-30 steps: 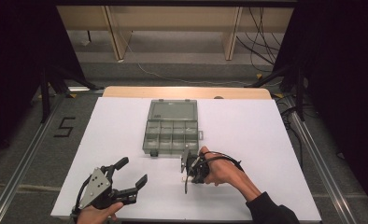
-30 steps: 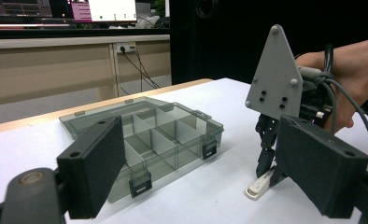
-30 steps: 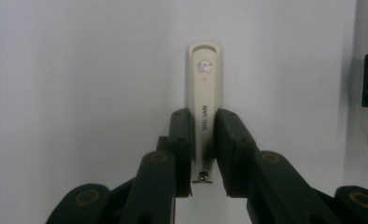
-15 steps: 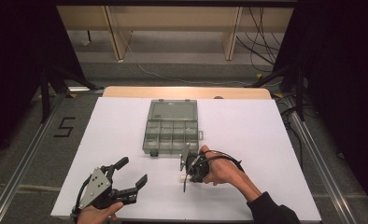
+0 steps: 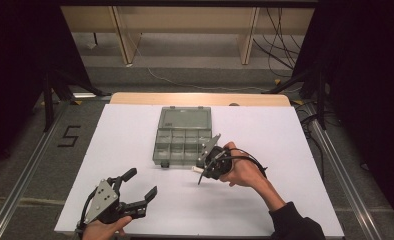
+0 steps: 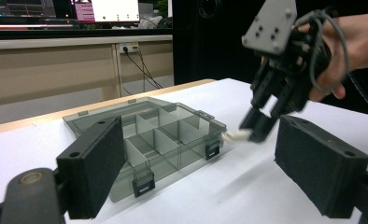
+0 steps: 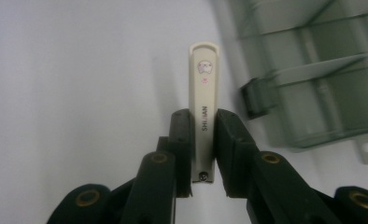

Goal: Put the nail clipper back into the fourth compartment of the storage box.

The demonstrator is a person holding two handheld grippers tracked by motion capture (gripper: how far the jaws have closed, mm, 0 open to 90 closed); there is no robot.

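Nail clipper (image 7: 204,107), lettered "SHUAN"

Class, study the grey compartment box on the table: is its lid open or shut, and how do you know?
Open. The compartment box has its lid folded back flat behind it, and its bare dividers are exposed.

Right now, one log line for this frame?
right gripper: shut on nail clipper | left gripper: open | organizer box: lid open

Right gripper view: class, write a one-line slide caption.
Right gripper shut on a cream nail clipper, beside an open compartment box.
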